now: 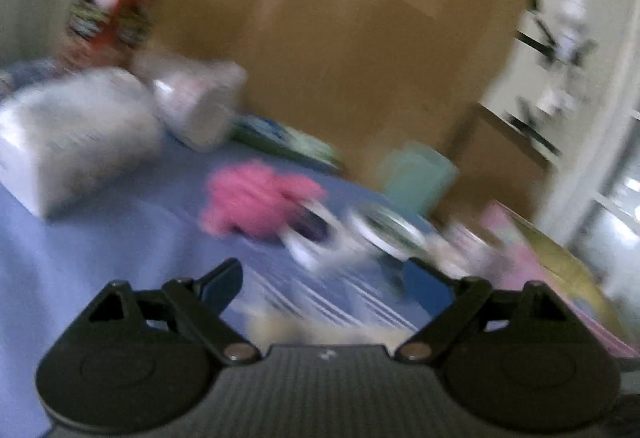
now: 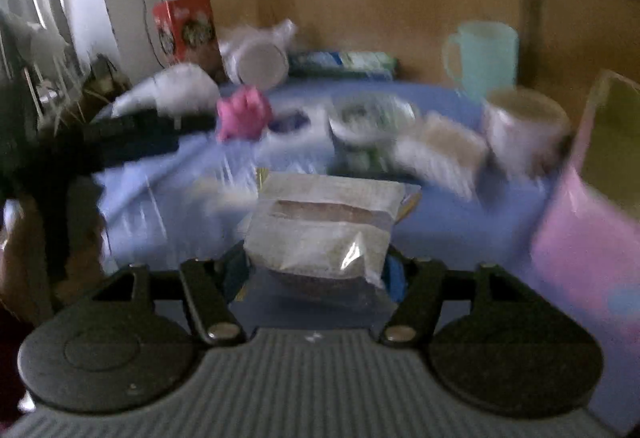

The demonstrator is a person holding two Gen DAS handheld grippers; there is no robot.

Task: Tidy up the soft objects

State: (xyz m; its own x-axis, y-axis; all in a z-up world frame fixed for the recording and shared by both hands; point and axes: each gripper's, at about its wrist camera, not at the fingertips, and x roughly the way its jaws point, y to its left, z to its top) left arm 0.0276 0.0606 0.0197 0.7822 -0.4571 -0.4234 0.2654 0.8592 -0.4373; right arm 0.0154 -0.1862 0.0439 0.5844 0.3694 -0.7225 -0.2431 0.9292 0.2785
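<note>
left wrist view: the left claw is spread wide and empty above the blue counter. the pink toy lies ahead of it, slightly left, well apart.

right wrist view: the right claw is clamped on a clear bag, long axis across the fingers. the pink toy sits far ahead-left, nearer the left claw, i judge.

L tool: fingers spread wide, nothing between them, tilted in its own view, seen blurred. R tool: fingers closed in on a clear bag w/ pale contents, bag sticks out ahead of the tips. In R view the L tool reaches in from the left side, hand behind it barely visible.
</note>
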